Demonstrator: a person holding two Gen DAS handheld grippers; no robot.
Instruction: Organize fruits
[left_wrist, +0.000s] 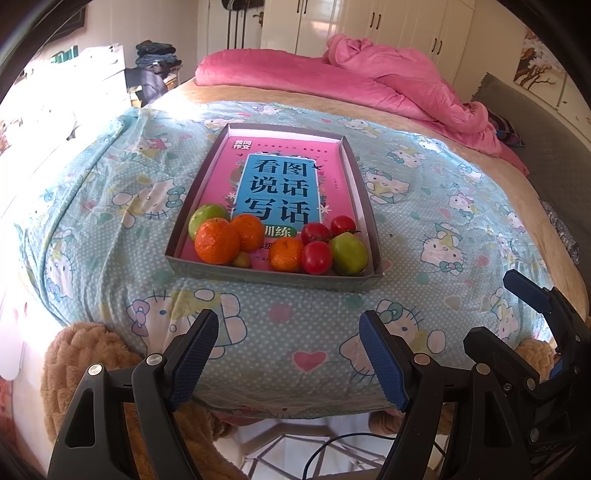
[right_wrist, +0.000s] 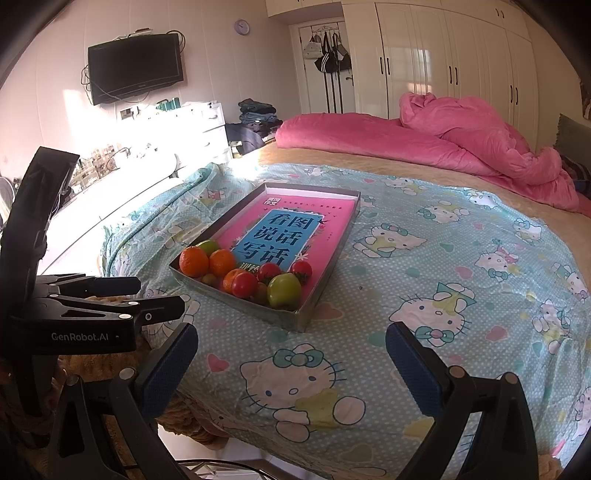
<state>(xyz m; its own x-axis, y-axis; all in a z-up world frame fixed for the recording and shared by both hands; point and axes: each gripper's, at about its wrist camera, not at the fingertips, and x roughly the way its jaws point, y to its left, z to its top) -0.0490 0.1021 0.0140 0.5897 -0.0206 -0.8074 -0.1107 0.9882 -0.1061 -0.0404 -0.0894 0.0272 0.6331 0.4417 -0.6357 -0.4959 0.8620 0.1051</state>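
A shallow grey box (left_wrist: 364, 206) (right_wrist: 236, 218) lies on the bed with a pink and blue book inside it. At its near end sit three oranges (left_wrist: 217, 240) (right_wrist: 193, 261), several red tomatoes (left_wrist: 316, 257) (right_wrist: 244, 284) and green apples (left_wrist: 348, 253) (right_wrist: 283, 290). My left gripper (left_wrist: 290, 354) is open and empty, hovering over the blanket short of the box. My right gripper (right_wrist: 291, 363) is open and empty, nearer the bed edge and right of the box. The right gripper also shows at the right of the left wrist view (left_wrist: 524, 291).
A Hello Kitty blanket (left_wrist: 424, 206) (right_wrist: 443, 258) covers the bed. A pink duvet (left_wrist: 388, 77) (right_wrist: 461, 136) is piled at the far side. A brown plush cushion (left_wrist: 85, 354) sits at the near bed edge. White drawers (right_wrist: 207, 125) and a wall TV (right_wrist: 135, 66) stand on the left.
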